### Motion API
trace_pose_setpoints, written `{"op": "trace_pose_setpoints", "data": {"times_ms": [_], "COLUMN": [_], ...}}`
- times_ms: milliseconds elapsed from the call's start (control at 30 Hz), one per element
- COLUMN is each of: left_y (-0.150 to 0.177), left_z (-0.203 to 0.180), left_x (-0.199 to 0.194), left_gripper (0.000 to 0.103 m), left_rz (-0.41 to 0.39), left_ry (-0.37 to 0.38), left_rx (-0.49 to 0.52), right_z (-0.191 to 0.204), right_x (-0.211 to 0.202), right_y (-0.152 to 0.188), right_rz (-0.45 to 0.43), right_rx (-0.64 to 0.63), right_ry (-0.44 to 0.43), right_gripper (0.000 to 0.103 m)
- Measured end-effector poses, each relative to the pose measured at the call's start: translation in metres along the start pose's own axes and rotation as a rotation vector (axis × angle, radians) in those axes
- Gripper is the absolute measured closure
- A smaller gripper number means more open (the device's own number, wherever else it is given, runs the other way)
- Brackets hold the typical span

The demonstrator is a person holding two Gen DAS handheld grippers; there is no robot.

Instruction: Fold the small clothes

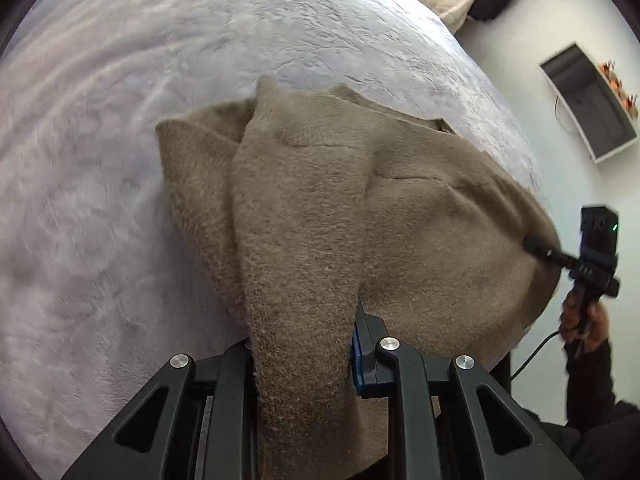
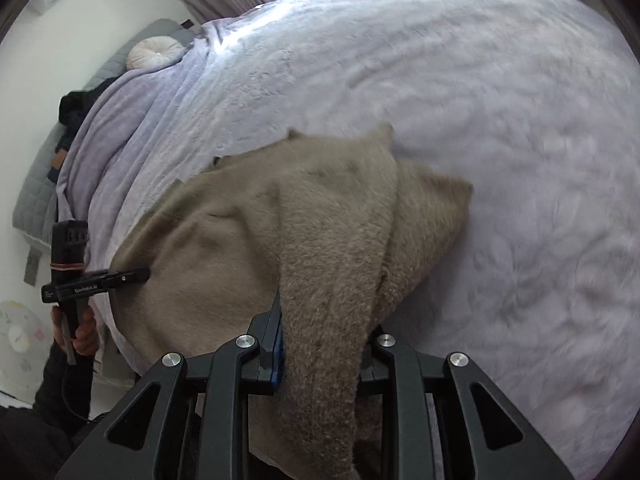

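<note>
Both tongs are clamped on one garment: the left gripper (image 1: 304, 360) pinches a thick band of the fuzzy taupe knitted sweater (image 1: 320, 208) between its black jaws, and the right gripper (image 2: 324, 356) grips a similar band at the other side, cloth filling the gap in each. The sweater hangs between the two and drapes down onto the pale lilac plush blanket (image 1: 100, 200) covering the bed, its far edge lying on the cover near the bed's side. To do this fold well, I judge the two hands should travel together at matching height so the lifted edge stays taut and level, then lay it squarely over the resting part before letting go; uneven pull would skew the crease. As for containers, the only one visible is a white-framed open wall box (image 1: 588, 100) with something orange along its edge; its dark inside shows no contents I can tell
</note>
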State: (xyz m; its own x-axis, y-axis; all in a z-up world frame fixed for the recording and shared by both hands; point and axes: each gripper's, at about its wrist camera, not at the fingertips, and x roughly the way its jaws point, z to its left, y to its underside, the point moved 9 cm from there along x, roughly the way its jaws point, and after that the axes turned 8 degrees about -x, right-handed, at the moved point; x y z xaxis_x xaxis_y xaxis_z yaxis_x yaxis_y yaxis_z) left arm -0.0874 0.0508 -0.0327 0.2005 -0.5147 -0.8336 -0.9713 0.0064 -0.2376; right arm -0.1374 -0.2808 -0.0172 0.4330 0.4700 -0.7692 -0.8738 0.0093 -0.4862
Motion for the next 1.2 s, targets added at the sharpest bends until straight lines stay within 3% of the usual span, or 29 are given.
{"op": "trace_pose_setpoints", "data": {"times_ms": [67, 133, 233, 300, 333, 400, 500, 600, 667, 733, 800, 933, 967, 1067, 1133, 1200], "left_y": [-0.002, -0.005, -0.006, -0.008, -0.009, -0.011, -0.018, -0.023, -0.021, -0.018, -0.018, -0.022, -0.024, -0.028, -0.028, -0.026], "left_z": [0.002, 0.007, 0.020, 0.036, 0.044, 0.045, 0.025, -0.032, -0.068, -0.091, -0.100, -0.062, -0.051, -0.030, -0.031, -0.040], "left_x": [0.004, 0.005, -0.011, -0.033, -0.051, -0.075, -0.105, -0.095, -0.072, -0.039, -0.008, 0.029, 0.031, 0.030, 0.029, 0.023], "left_gripper": [0.075, 0.058, 0.051, 0.016, 0.012, 0.012, 0.012, 0.012, 0.012, 0.012, 0.012, 0.011, 0.001, 0.000, 0.000, 0.000], "left_rz": [-0.015, -0.019, -0.037, -0.106, -0.169, -0.235, -0.341, -0.367, -0.350, -0.298, -0.277, -0.257, -0.262, -0.252, -0.246, -0.243], "left_ry": [0.014, 0.011, 0.022, -0.104, -0.201, -0.280, -0.295, -0.194, -0.167, -0.193, -0.289, -0.513, -0.491, -0.361, -0.356, -0.397], "left_rx": [0.002, -0.012, -0.075, -0.077, -0.069, -0.039, -0.016, 0.088, 0.175, 0.252, 0.323, 0.361, 0.331, 0.226, 0.229, 0.257], "right_z": [-0.008, -0.017, -0.037, -0.051, -0.056, -0.051, -0.007, 0.051, 0.088, 0.107, 0.111, 0.064, 0.041, 0.003, 0.002, 0.008], "right_x": [0.005, 0.010, 0.001, -0.023, -0.037, -0.064, -0.082, -0.067, -0.035, -0.004, 0.020, 0.056, 0.059, 0.049, 0.047, 0.046], "right_y": [0.006, 0.006, 0.008, 0.006, 0.005, -0.002, -0.018, -0.028, -0.031, -0.026, -0.019, -0.016, -0.016, -0.014, -0.013, -0.012], "right_rz": [-0.023, -0.032, -0.045, -0.106, -0.134, -0.183, -0.248, -0.272, -0.228, -0.181, -0.138, -0.061, -0.040, -0.070, -0.073, -0.046], "right_rx": [-0.011, 0.016, 0.103, 0.134, 0.127, 0.042, -0.145, -0.319, -0.414, -0.474, -0.513, -0.435, -0.367, -0.208, -0.202, -0.239], "right_ry": [0.027, 0.039, 0.064, 0.133, 0.201, 0.347, 0.433, 0.372, 0.315, 0.301, 0.298, 0.399, 0.424, 0.323, 0.316, 0.368], "right_gripper": [0.070, 0.048, 0.039, 0.034, 0.034, 0.034, 0.029, 0.023, 0.023, 0.023, 0.023, 0.023, 0.023, 0.023, 0.023, 0.023]}}
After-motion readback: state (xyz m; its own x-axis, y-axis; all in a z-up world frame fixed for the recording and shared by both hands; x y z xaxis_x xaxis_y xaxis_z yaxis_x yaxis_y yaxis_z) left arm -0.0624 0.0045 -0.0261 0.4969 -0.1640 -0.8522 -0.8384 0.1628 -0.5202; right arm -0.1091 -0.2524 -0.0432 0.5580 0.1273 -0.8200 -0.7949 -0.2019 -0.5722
